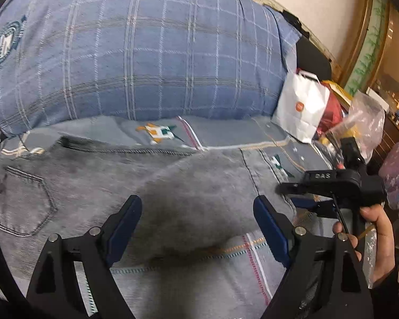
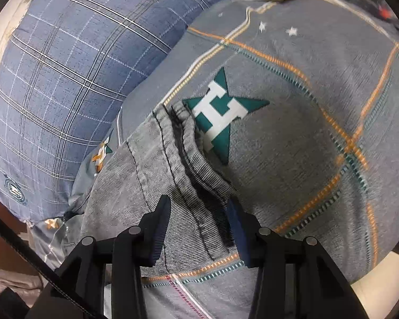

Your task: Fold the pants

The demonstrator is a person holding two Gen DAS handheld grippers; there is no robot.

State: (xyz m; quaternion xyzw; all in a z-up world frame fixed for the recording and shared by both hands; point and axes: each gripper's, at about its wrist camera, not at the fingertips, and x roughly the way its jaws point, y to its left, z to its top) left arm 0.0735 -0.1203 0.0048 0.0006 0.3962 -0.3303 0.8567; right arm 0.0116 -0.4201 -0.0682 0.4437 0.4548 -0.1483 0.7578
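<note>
Grey denim pants (image 1: 98, 186) lie flat on a grey patterned bedsheet (image 1: 226, 271), back pocket at the left. My left gripper (image 1: 198, 220) is open, hovering just above the middle of the pants. In the right wrist view the leg cuff end (image 2: 178, 175) lies between my right gripper's fingers (image 2: 199, 220); the jaws stand apart and open around the cuff. The right gripper also shows in the left wrist view (image 1: 300, 194), held by a hand at the right.
A large blue plaid pillow (image 1: 146, 53) lies behind the pants. A white paper bag (image 1: 300, 109), red and clear plastic bags (image 1: 367, 122) sit at the right by the wall. A green star with a letter H (image 2: 223, 114) marks the sheet.
</note>
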